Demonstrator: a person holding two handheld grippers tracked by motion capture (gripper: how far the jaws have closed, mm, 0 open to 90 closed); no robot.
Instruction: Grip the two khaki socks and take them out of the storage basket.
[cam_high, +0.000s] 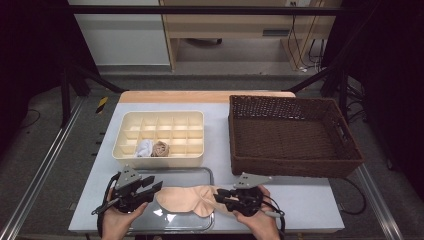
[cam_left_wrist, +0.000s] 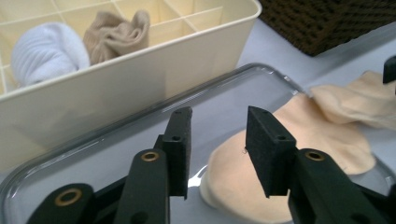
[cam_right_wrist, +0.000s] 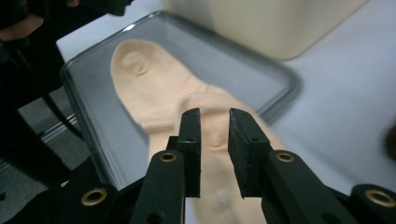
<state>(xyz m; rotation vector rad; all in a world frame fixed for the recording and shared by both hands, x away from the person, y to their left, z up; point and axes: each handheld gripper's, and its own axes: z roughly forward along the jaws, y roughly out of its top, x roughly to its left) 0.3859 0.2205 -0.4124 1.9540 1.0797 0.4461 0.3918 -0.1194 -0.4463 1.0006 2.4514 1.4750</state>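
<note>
The peach sock (cam_high: 187, 199) lies flat across the clear tray (cam_high: 200, 172), between the left gripper (cam_left_wrist: 218, 135) and right gripper (cam_right_wrist: 214, 122), both with jaws spread, pinching nothing.

A lab or test room — black frame bars (cam_high: 200, 10) stand around the tabletop (cam_high: 220, 102). Behind the tabletop, loose cables (cam_high: 302, 47) hang by a plain wooden cabinet (cam_high: 240, 25) — bare grey floor beneath.

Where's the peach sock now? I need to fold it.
In the high view, the peach sock lies flat near the table's front edge, mostly on the clear tray, between both hands.
</note>
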